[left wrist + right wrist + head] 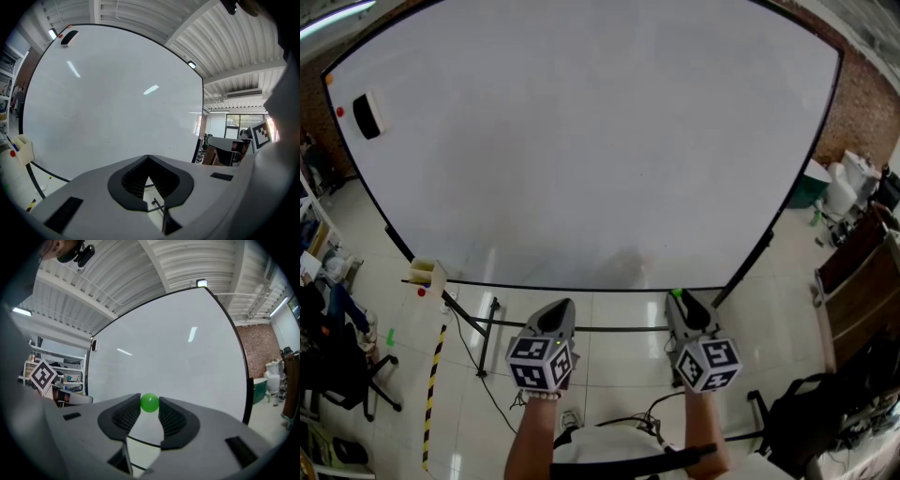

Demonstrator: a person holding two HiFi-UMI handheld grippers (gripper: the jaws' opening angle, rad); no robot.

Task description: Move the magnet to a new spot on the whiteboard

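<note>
A small round green magnet (150, 402) sits pinched between the tips of my right gripper (150, 405), held in the air in front of the whiteboard (178, 357). In the head view the same green magnet (677, 293) shows at the tip of the right gripper (679, 298), just below the whiteboard's (581, 141) lower edge. My left gripper (565, 307) hangs beside it, below the board, jaws together and empty. In the left gripper view its tips (148, 158) meet with nothing between them. A red magnet (339, 112) sticks near the board's top left.
A black eraser (367, 115) clings to the board's upper left. A small tray (427, 273) with markers hangs at the board's lower left corner. The stand's legs (487, 328) and cables cross the tiled floor. Chairs and desks stand at both sides.
</note>
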